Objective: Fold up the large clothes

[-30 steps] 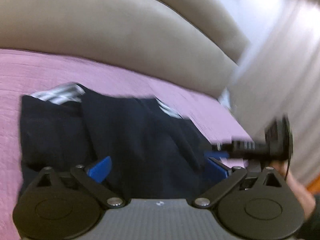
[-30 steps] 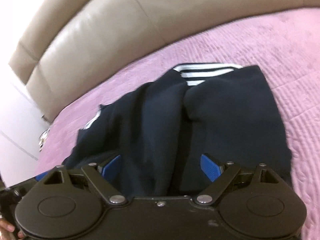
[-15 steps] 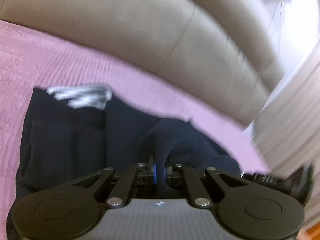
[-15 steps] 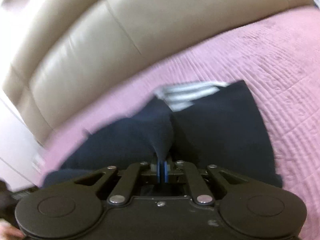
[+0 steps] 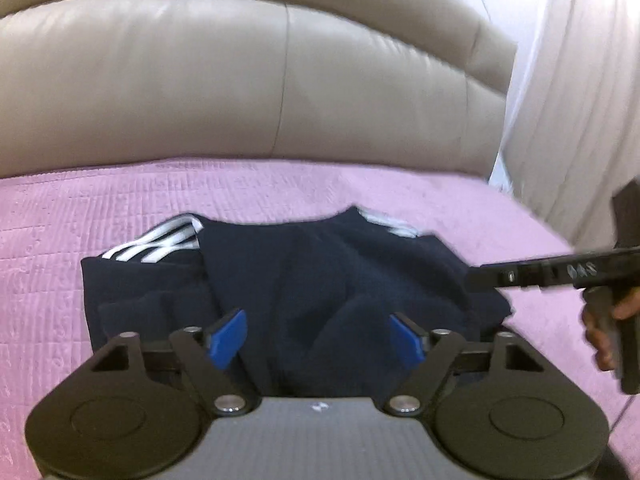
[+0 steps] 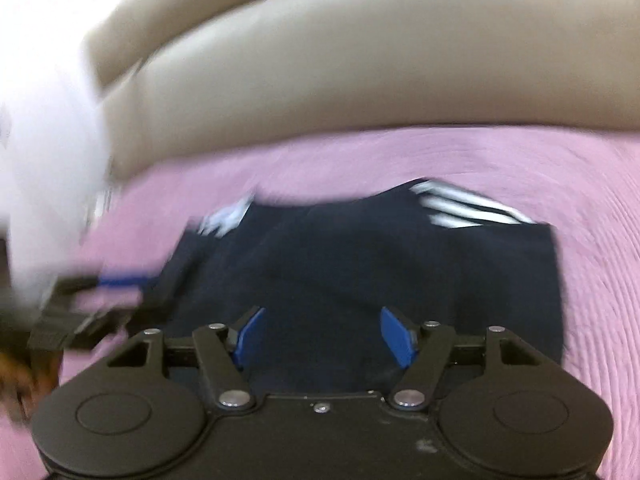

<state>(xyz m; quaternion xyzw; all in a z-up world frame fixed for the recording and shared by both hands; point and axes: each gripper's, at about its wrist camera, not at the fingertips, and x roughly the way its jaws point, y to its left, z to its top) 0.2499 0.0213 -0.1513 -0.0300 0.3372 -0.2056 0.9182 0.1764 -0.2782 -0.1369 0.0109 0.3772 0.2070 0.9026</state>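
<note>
A dark navy garment (image 5: pixel 320 272) with white stripes (image 5: pixel 156 246) lies folded in a loose heap on the pink bedspread (image 5: pixel 60 240). My left gripper (image 5: pixel 318 338) hovers over its near edge. Its jaws are opening and the blue pads (image 5: pixel 228 338) stand apart from the cloth. In the right wrist view the same garment (image 6: pixel 360 260) shows blurred, stripes (image 6: pixel 468 210) at its far right. My right gripper (image 6: pixel 323 335) hangs over it, jaws opening, nothing pinched. The right gripper's body (image 5: pixel 540 276) and a hand (image 5: pixel 604 320) reach in at the right.
A beige padded headboard (image 5: pixel 240 80) rises behind the bed. A pale curtain (image 5: pixel 580 100) hangs at the right. Pink bedspread (image 6: pixel 580 240) surrounds the garment on every side. The left gripper (image 6: pixel 92 300) appears as a blur at the left edge.
Both grippers went from wide open to shut on a pinch of the navy cloth, and now stand apart again with the cloth let go. Both views have rolled level and drawn back.
</note>
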